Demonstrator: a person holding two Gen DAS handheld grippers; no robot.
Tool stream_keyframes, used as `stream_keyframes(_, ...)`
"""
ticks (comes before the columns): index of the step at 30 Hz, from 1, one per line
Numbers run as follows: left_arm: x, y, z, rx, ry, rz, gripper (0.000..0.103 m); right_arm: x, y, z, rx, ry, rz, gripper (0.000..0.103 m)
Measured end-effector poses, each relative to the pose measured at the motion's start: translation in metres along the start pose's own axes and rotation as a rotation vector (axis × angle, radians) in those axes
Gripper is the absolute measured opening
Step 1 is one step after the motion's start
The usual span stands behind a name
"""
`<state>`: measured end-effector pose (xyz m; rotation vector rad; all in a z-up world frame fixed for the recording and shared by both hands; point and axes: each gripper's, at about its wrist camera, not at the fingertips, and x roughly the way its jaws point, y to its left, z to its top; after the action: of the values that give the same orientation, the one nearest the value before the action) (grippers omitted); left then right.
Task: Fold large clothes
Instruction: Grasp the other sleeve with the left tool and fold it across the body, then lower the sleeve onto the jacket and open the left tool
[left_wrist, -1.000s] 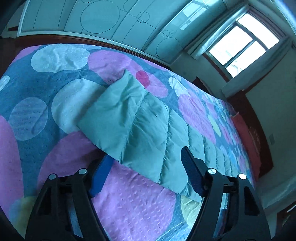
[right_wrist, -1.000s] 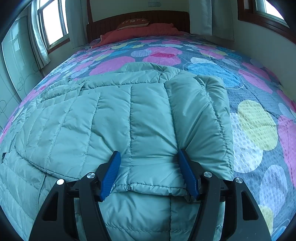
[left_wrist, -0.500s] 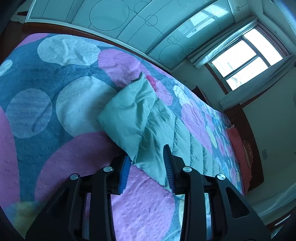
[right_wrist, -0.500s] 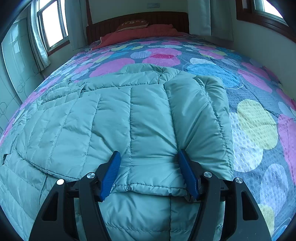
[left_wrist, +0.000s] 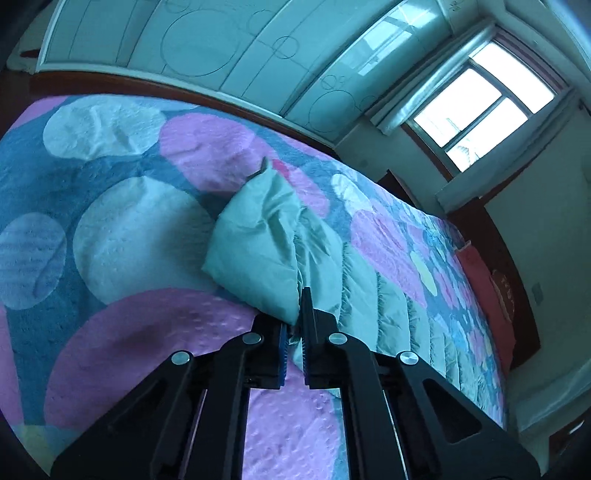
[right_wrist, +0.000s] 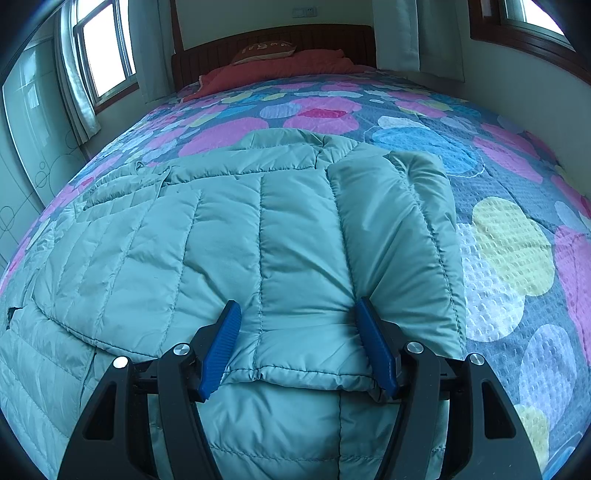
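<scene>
While my left gripper (left_wrist: 293, 338) pinches the jacket (right_wrist: 229, 236) hem, my right gripper (right_wrist: 301, 339) gapes wide; next I'd fold that hem inward.

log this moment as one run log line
left gripper: shut on jacket sleeve | right gripper: open, over puffer jacket | bed

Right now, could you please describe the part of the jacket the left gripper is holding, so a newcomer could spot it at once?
On the bed's circle-patterned bedspread lies a pale green quilted puffer jacket. At its end nearest the mirrored wardrobe, the sleeve bunches up, pinched by the left gripper. Unlike the flat quilted panels beside it, it is smooth, puffed and raised.
</scene>
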<state>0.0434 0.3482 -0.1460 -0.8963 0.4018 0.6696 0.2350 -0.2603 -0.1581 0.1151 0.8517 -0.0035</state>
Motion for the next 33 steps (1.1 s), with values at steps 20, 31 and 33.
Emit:
stream_keyframes(20, -0.031, -0.277, -0.173, 0.710, 0.119, -0.389, 0.004, -0.003, -0.008, -0.001, 0.059, -0.024, 0.055, 0.064)
stream_keyframes(31, -0.035, -0.337, -0.295, 0.977, 0.240, -0.480, 0.004, -0.004, -0.011, -0.003, 0.082, -0.032, 0.080, 0.064)
stream_keyframes(33, -0.035, -0.346, -0.314, 1.031, 0.269, -0.502, 0.005, -0.003, -0.011, -0.003, 0.085, -0.033, 0.084, 0.064)
